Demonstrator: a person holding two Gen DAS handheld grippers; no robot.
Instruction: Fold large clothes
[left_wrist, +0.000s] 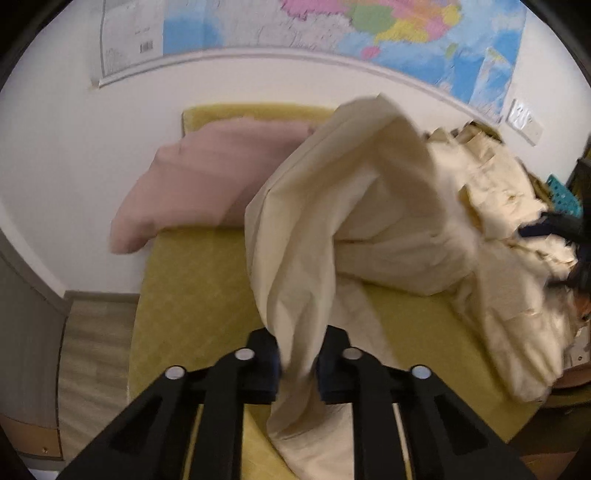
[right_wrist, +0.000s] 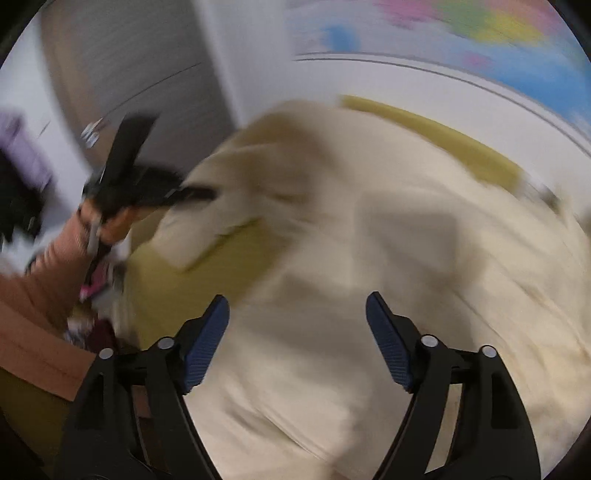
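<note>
step: gathering edge | left gripper (left_wrist: 297, 363) clamped on cream garment (left_wrist: 369, 206), heaped across bed's (left_wrist: 192, 280) right side | right gripper (right_wrist: 297, 343) jaws apart above it | next: right needs matching edge, blur hides which

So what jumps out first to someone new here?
The cream garment, heaped over the yellow-green bed, a fold pinched in the left gripper. Behind it, a pink pillow under a bright wall map. The right gripper hangs open above the cloth.
</note>
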